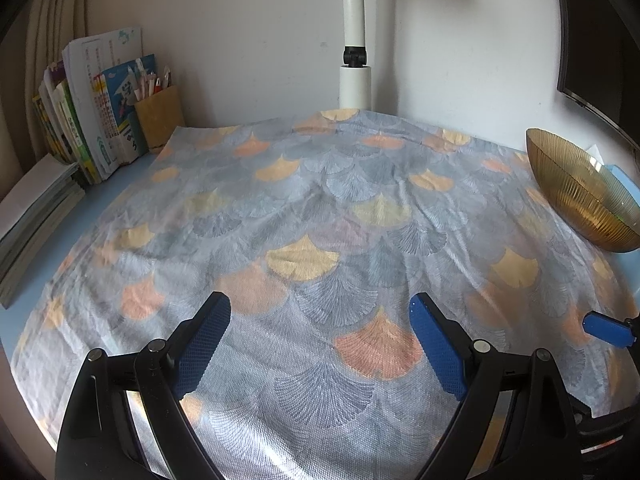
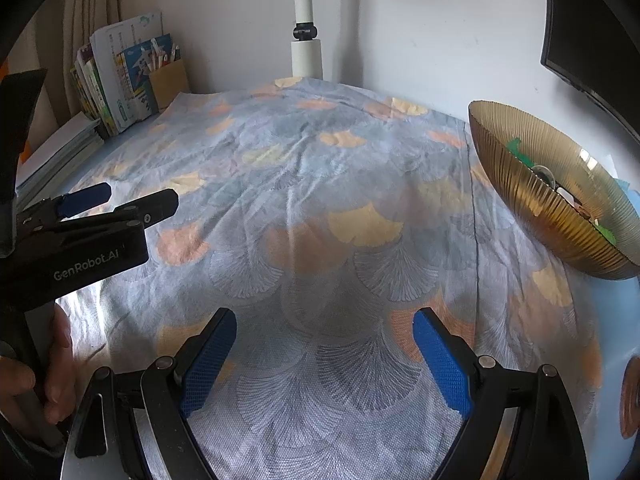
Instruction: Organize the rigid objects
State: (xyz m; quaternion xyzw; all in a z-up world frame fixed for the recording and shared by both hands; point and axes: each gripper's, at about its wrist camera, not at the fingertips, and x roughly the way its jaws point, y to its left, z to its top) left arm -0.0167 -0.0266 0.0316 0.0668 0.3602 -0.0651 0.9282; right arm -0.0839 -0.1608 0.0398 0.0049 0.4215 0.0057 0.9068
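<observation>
An amber ribbed glass bowl stands at the right edge of the cloth and holds several small items, some green, partly hidden by its wall. It also shows in the left wrist view. My left gripper is open and empty above the near middle of the cloth. It shows from the side in the right wrist view. My right gripper is open and empty above the cloth, left of the bowl. One of its fingertips shows in the left wrist view.
A patterned grey and orange cloth covers a blue table. Books and a pen holder stand at the back left, flat books in front. A white lamp post stands at the back wall. A dark monitor is at the right.
</observation>
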